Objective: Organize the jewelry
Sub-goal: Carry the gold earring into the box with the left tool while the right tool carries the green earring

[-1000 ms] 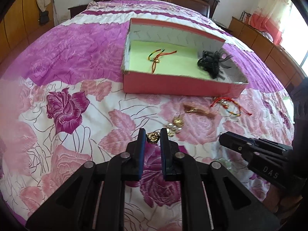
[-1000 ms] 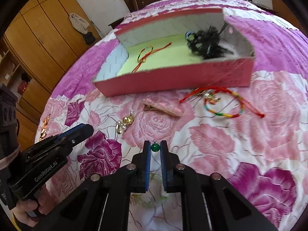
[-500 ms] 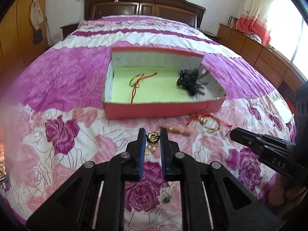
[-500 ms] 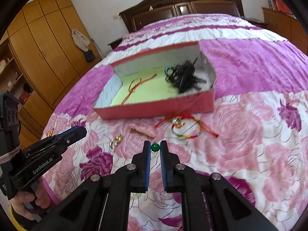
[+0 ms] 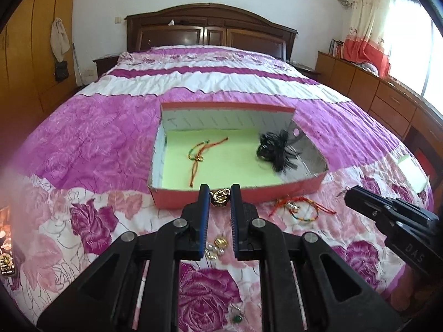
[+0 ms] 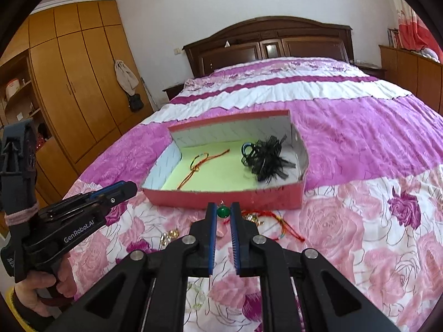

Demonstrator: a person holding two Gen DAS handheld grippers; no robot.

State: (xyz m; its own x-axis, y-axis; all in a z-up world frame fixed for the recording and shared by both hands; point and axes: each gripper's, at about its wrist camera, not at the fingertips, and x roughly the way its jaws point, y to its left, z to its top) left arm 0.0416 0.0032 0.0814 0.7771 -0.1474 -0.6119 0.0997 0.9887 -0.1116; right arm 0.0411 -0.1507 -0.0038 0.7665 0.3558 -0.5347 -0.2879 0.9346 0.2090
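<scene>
both claws now lifted off bed (image 5: pixel 83 144), nearer red box (image 5: pixel 277 193). left claw (image 5: pixel 220 197) clenched on gold ornament (image 5: pixel 220 196); right claw (image 6: pixel 223 212) clenched on green pendant (image 6: pixel 223 212). drop into box likely next.

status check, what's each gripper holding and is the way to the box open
Left gripper shut on gold earring. Right gripper shut on green bead. Both raised short of red box. Nothing between them and it.

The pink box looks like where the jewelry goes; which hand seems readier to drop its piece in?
Probably the left. Its gripper holds the gold piece at the pink box front wall; the right gripper, holding the green bead, looks slightly farther back.
</scene>
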